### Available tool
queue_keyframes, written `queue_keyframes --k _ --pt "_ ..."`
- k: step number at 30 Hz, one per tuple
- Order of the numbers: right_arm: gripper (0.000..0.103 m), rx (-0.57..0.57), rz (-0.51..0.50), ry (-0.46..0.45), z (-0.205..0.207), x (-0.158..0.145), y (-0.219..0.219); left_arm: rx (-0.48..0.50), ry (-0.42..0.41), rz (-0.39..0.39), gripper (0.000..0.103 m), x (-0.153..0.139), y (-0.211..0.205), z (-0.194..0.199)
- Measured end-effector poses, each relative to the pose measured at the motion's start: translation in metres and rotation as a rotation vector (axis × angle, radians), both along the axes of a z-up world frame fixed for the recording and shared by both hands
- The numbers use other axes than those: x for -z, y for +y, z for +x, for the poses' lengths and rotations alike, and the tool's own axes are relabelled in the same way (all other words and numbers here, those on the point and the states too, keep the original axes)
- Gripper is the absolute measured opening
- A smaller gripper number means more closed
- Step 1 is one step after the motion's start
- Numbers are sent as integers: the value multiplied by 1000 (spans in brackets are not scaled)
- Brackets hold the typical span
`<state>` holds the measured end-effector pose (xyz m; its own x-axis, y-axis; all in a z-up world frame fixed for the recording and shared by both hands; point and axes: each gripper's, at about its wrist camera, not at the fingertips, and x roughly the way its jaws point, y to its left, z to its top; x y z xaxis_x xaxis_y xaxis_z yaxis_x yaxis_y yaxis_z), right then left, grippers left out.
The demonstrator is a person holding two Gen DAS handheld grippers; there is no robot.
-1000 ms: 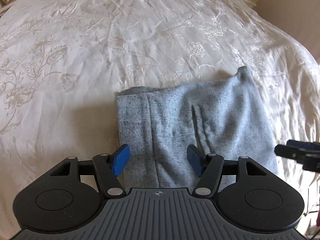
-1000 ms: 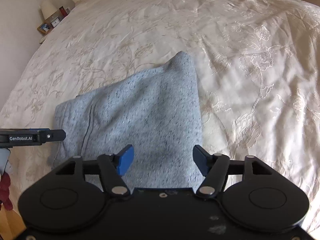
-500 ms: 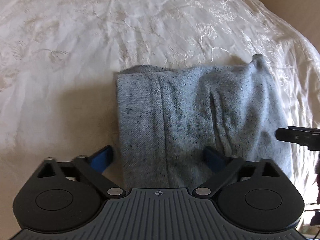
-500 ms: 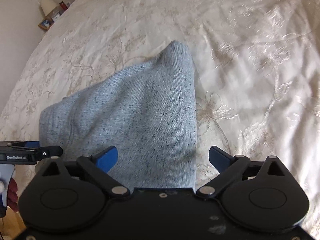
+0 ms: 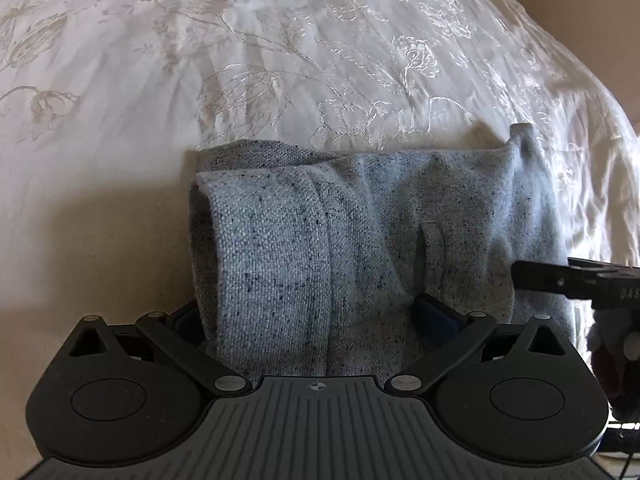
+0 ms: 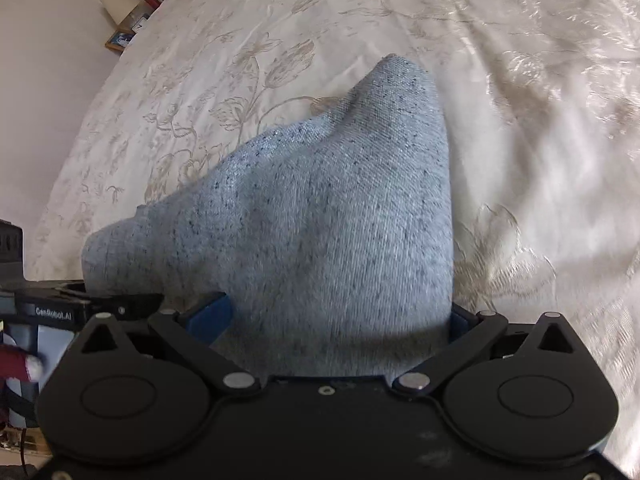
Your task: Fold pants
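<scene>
The grey speckled pants (image 5: 360, 236) lie folded into a thick bundle on the cream bedspread; they also fill the right wrist view (image 6: 320, 224). My left gripper (image 5: 312, 316) is wide open, its blue pads straddling the bundle's near left part, with cloth between the jaws. My right gripper (image 6: 340, 316) is wide open around the near right part, its right pad mostly hidden by the cloth. The right gripper shows in the left wrist view (image 5: 576, 280) at the bundle's right edge. The left gripper shows in the right wrist view (image 6: 80, 304) at the left.
The embroidered cream bedspread (image 5: 240, 60) stretches beyond and to both sides of the pants. A nightstand with a lamp and picture frames (image 6: 128, 20) stands by the wall at the far left of the bed. The bed's right edge (image 5: 592, 80) drops off near a beige wall.
Both grippers have opened wider and moved forward and down onto the near edge of the pants, so the cloth now sits between each pair of jaws.
</scene>
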<state>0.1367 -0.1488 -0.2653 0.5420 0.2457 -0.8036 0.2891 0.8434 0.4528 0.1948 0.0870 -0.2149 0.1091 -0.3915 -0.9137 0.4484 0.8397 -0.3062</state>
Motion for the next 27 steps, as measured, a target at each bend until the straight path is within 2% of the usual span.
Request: queue_keyframes --k 6,9,10,11,12,13,14,16,20,23,27 --pt "103 -13 20 -14 4 3 -4 -38 6 -17 103 1 3 1" --pt "103 -55 14 13 9 0 -2 -91 3 -24 103 -1 3 1" --pt "103 -58 22 25 9 0 -3 -106 -1 -20 100 -2 2 0" --pt "97 -57 26 39 12 -1 -4 -113 -9 -15 94 -4 1 -1" --pt "90 -51 21 52 13 -5 -5 -112 -17 -17 82 -7 -1 -4" --pt "67 -46 22 56 13 -9 -7 -107 -31 -13 71 -12 -4 -6" --pt "42 -40 31 53 11 -14 -9 -103 -43 -7 66 -17 -7 -9" --pt "24 -22 26 42 8 -27 -9 -96 -65 -4 48 -26 -12 -15" --pt "20 -66 -28 -8 3 -57 11 -89 -130 1 35 -46 -19 -31" --pt "20 -109 -13 -56 3 -77 28 -102 -171 -36 34 -64 -16 -41" --pt "20 -208 -42 -121 10 -104 56 -124 -225 -63 34 -87 -15 -56"
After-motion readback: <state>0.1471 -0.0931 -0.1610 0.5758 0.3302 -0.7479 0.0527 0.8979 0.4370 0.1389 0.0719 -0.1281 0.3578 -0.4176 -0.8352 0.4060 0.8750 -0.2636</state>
